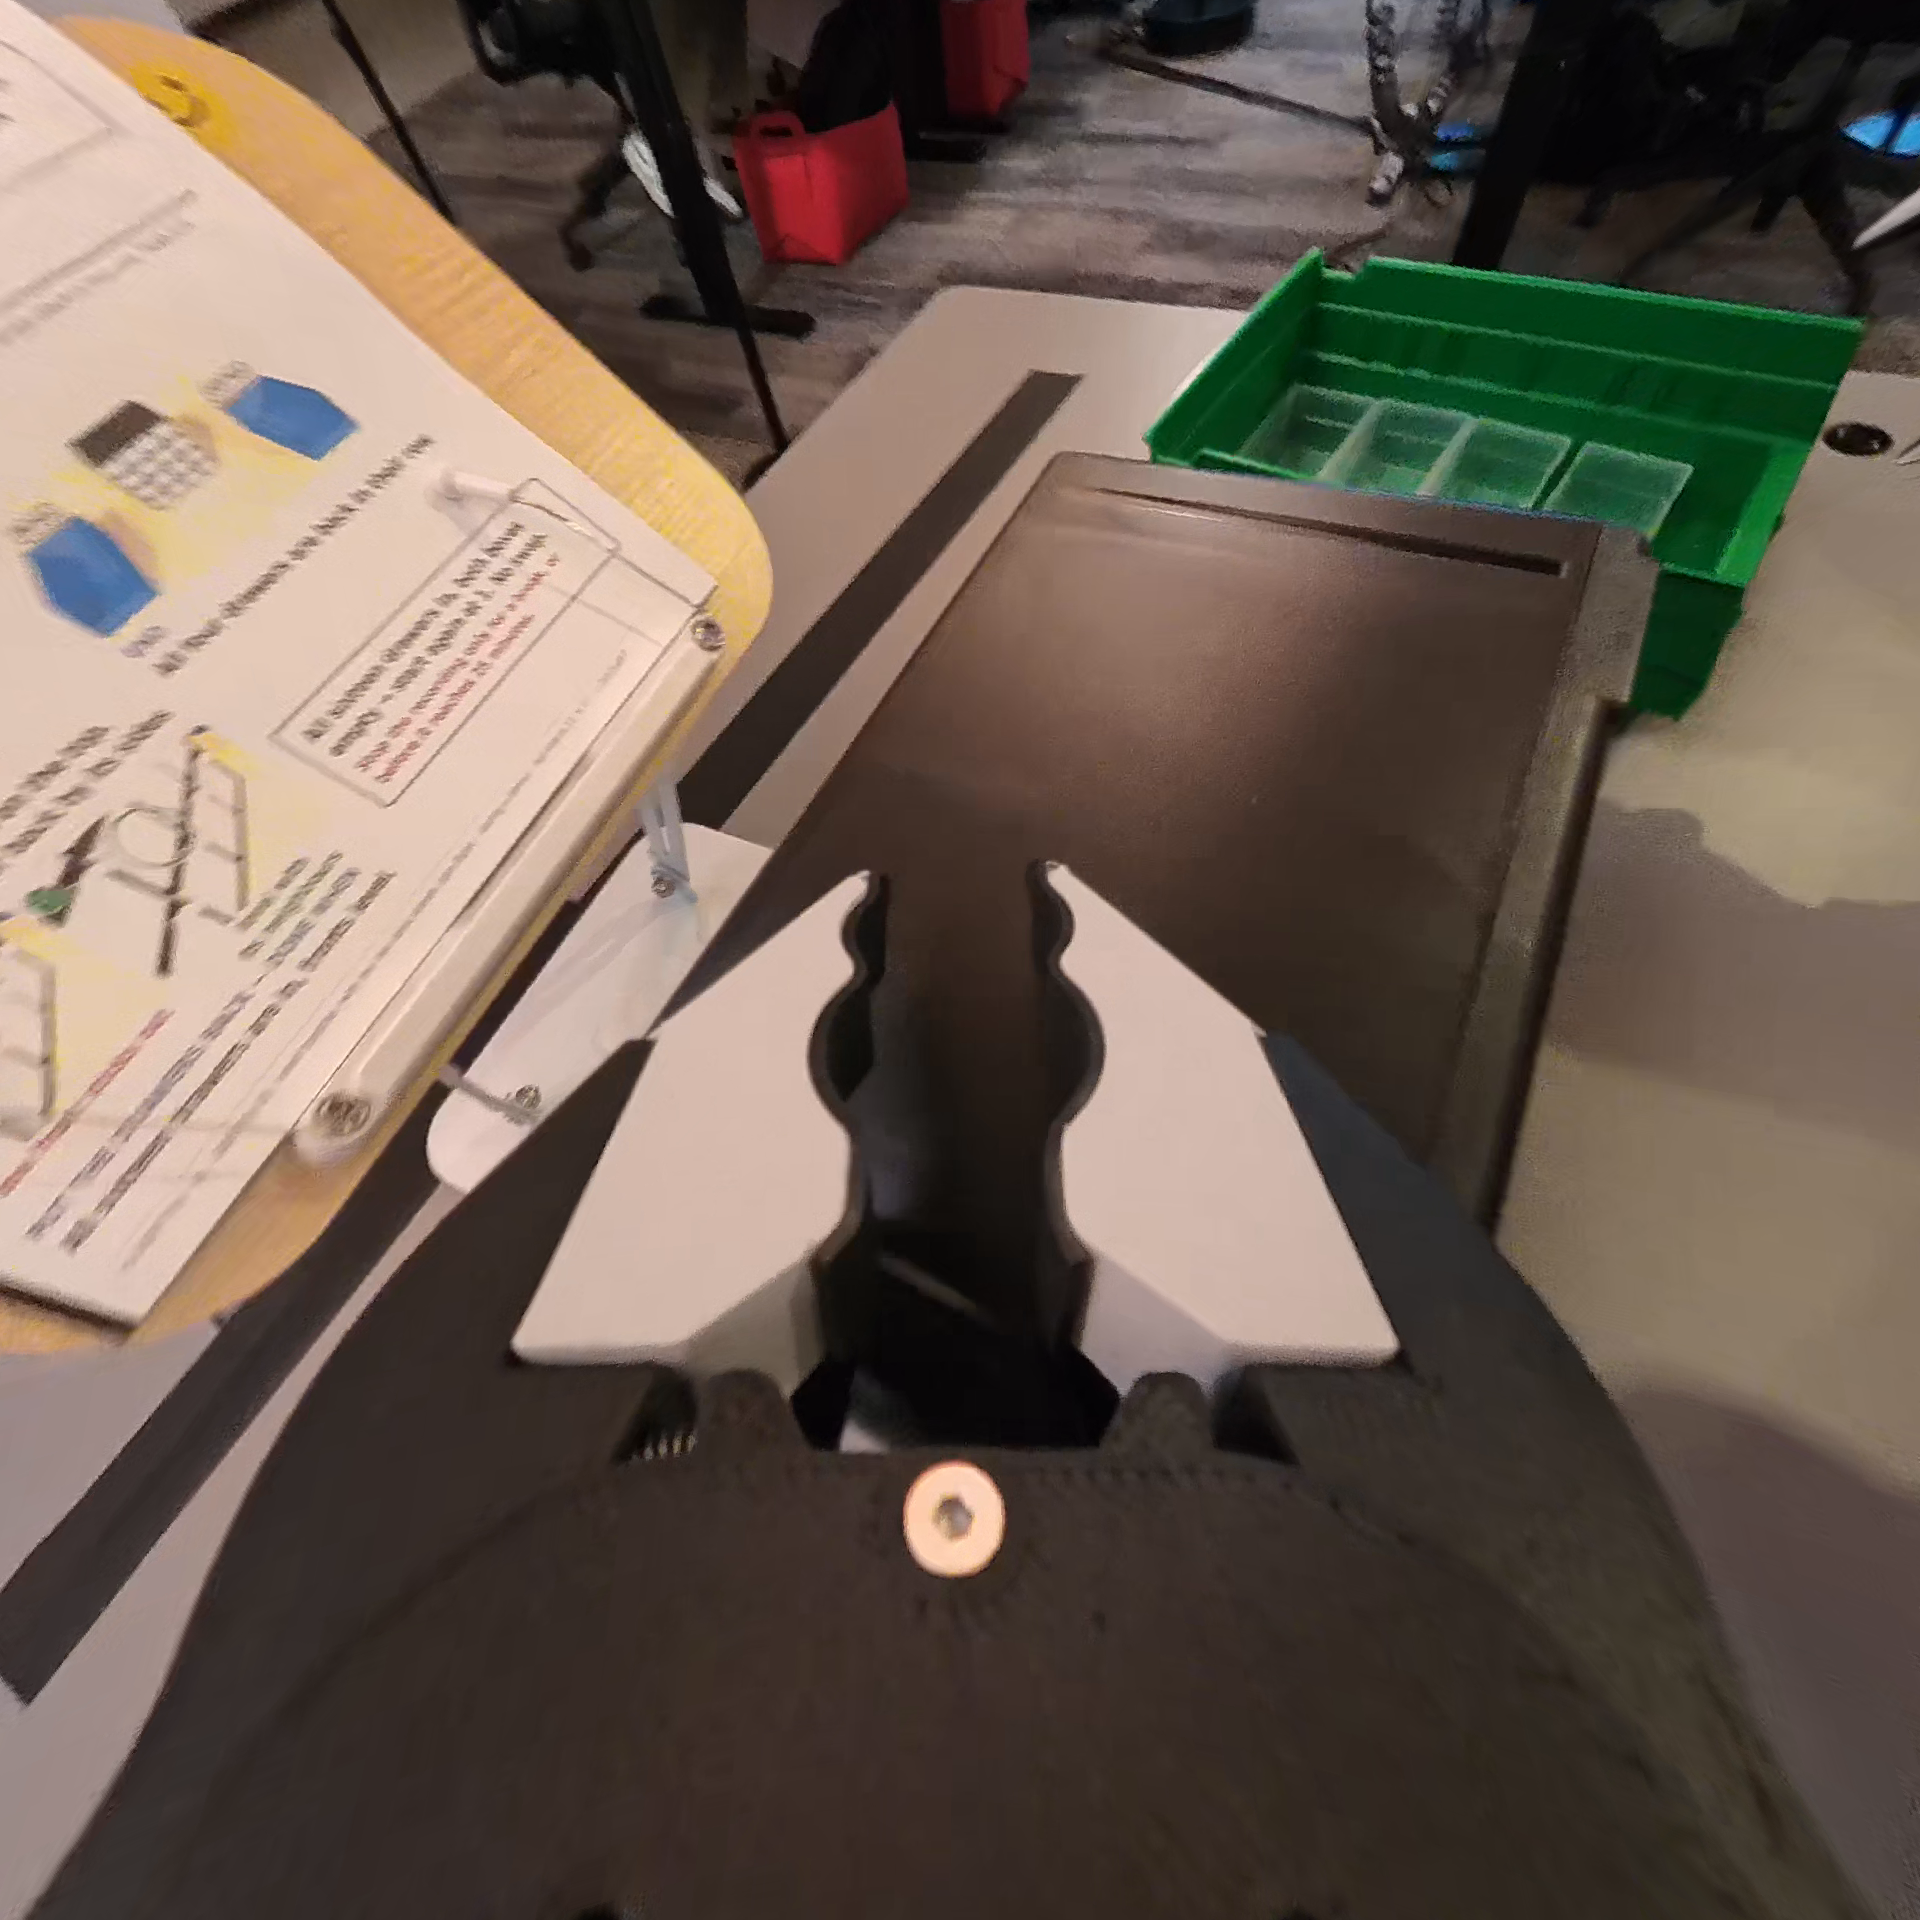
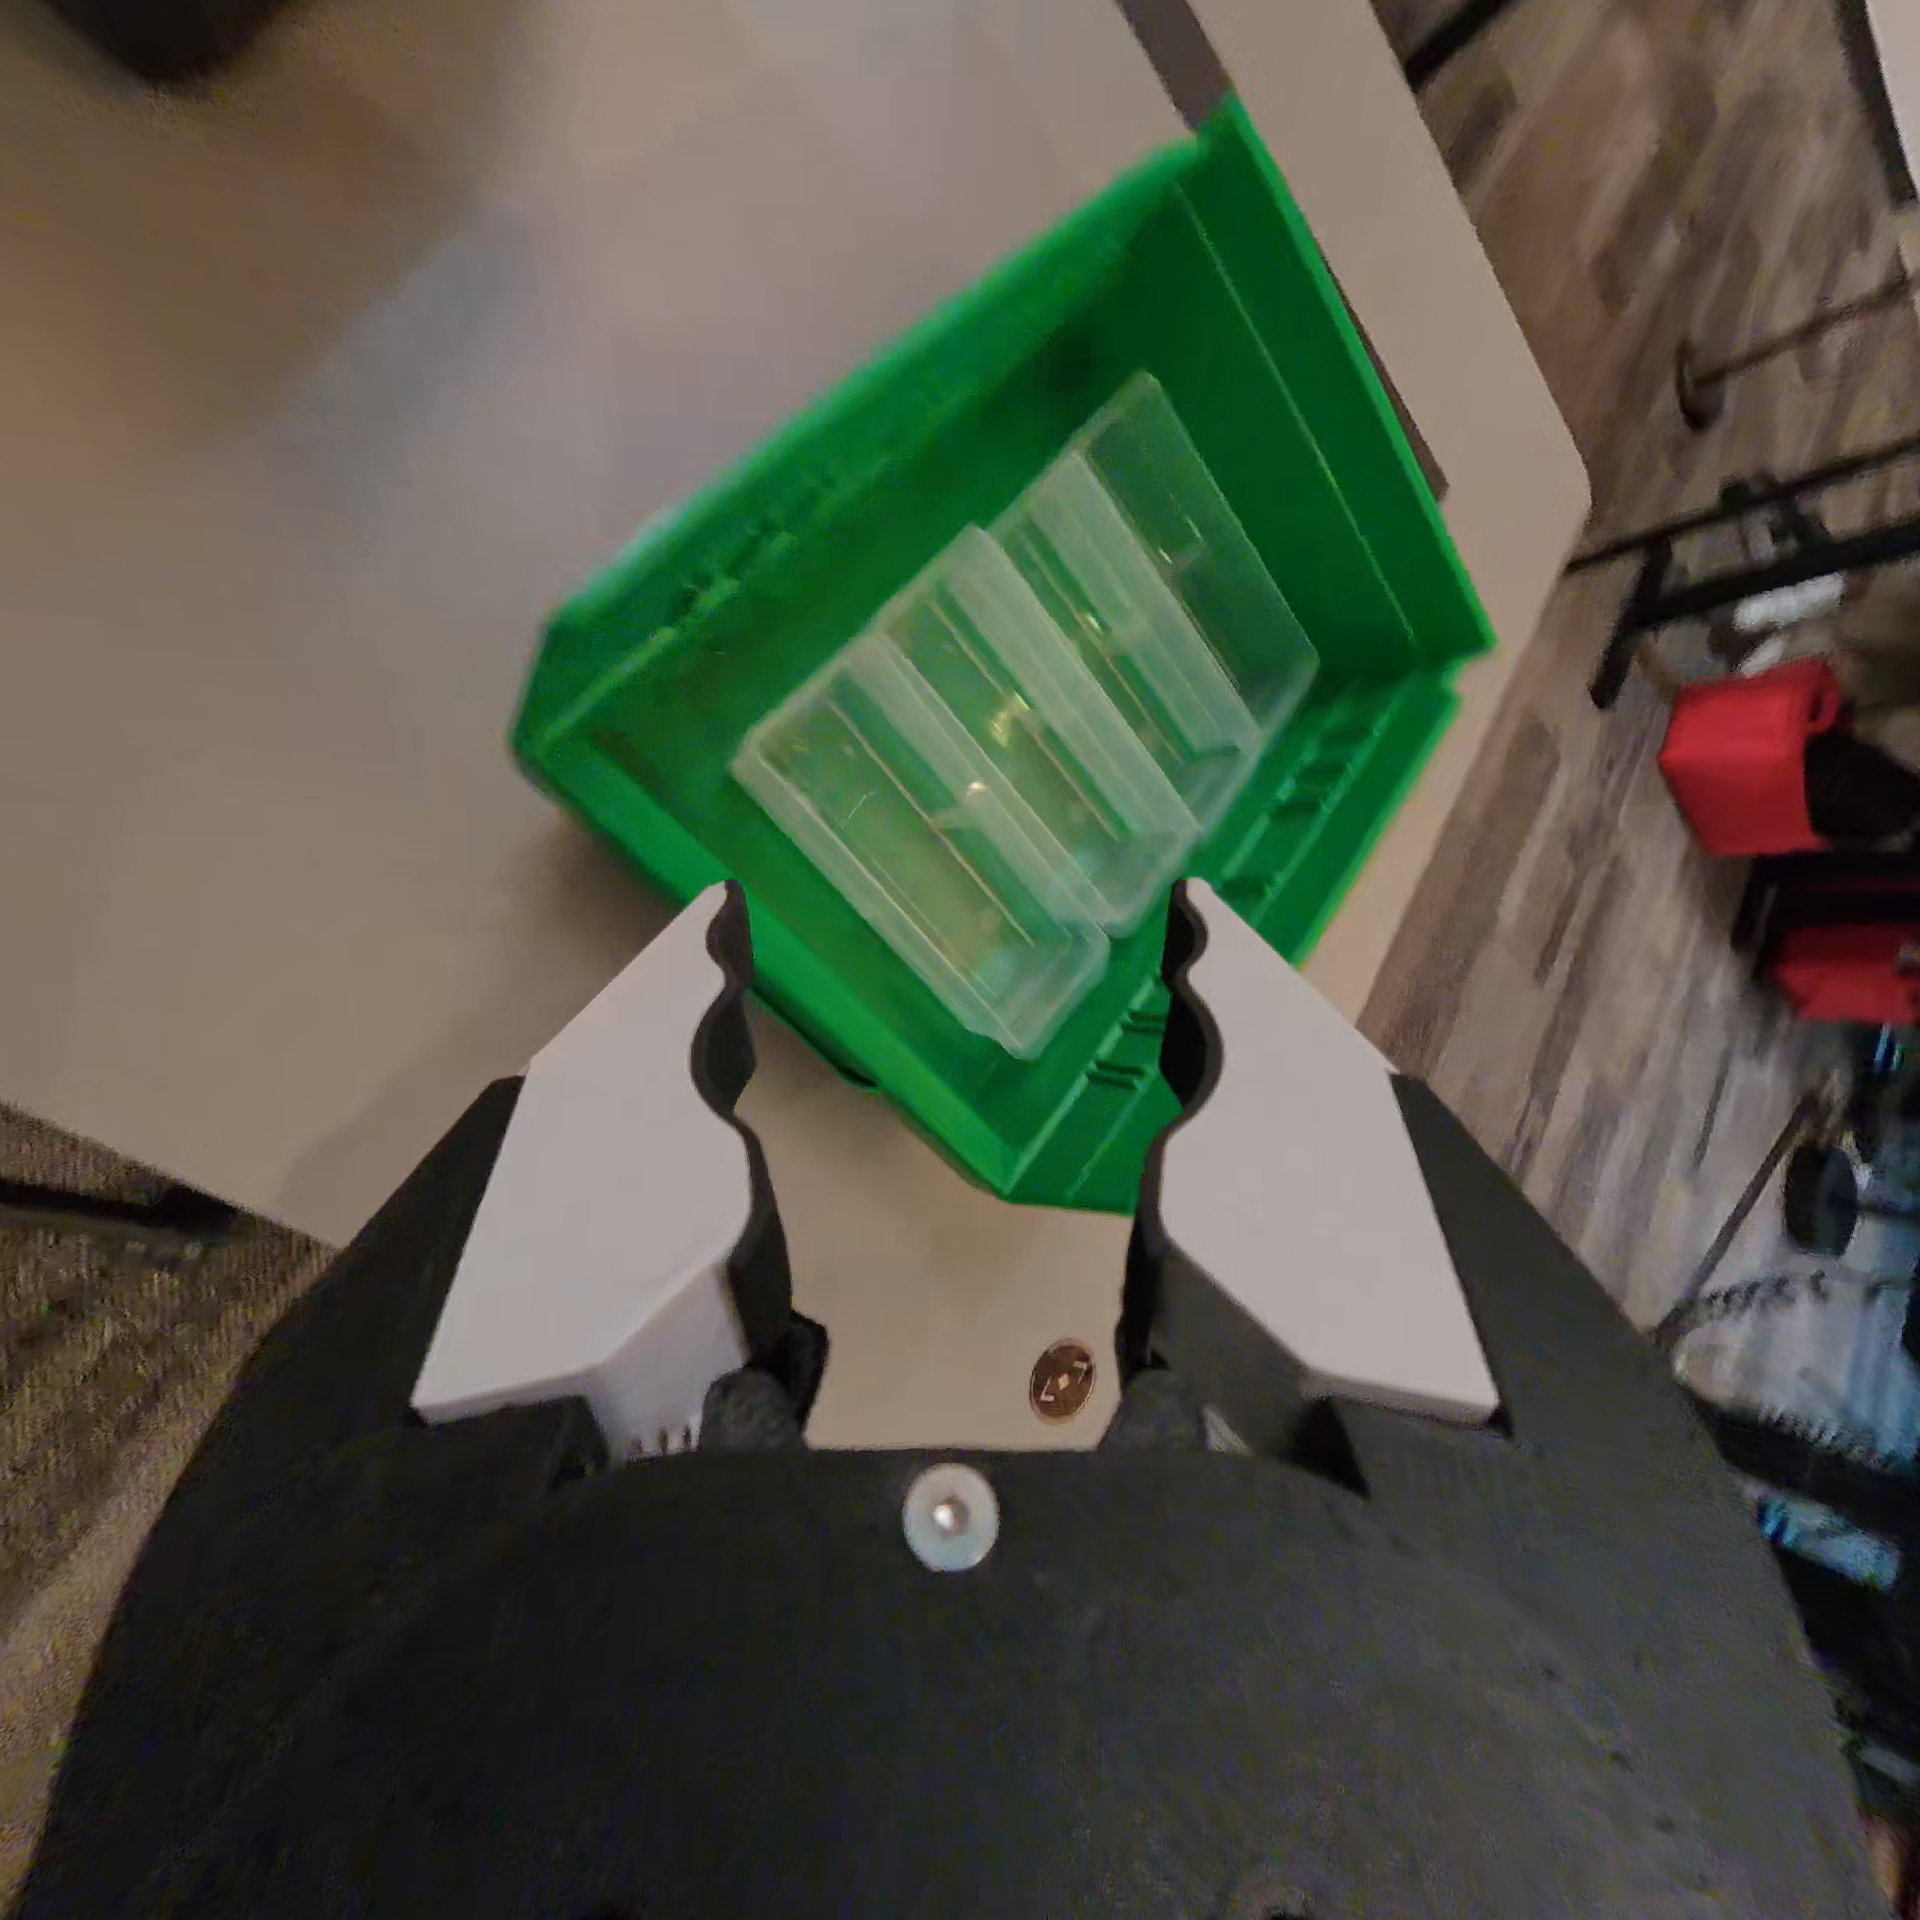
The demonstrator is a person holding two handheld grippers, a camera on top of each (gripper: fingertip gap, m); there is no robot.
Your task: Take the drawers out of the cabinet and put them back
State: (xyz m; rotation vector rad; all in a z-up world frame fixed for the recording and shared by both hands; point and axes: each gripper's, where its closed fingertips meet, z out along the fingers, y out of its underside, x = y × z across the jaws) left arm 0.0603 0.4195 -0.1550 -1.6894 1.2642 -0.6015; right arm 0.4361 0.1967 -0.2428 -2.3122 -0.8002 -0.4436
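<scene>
Left wrist view: the left tongs (image 1: 958, 904) hang over the flat dark top of the cabinet (image 1: 1226, 748), jaws a narrow gap apart and holding nothing. Just left of them a printed instruction sheet (image 1: 260, 644) stands on a clear stand, close enough to be knocked. Beyond the cabinet's far edge sits a green bin (image 1: 1766, 499) on the pale table (image 1: 1745, 987), and in it lie four clear plastic drawers (image 1: 1455, 457) side by side. Farther off is the floor, with a red bag (image 1: 821, 197) and stand legs.

Right wrist view: the right tongs (image 2: 956, 914) are spread wide and empty, poised above the near corner of the bin (image 2: 914, 499). The drawers (image 2: 1023, 707) lie in a row just past the fingertips (image 2: 686, 935), not touched. The table's edge runs close along the bin's right side, with the floor below.

The drawers look light, thin-walled, stiff and smooth, so likely slippery and apt to crack under a hard squeeze. A grip across one drawer's narrow end wall seems best. The bin's walls and the neighbouring drawers crowd the sides; the open room is straight up, then over bare table toward the cabinet.
</scene>
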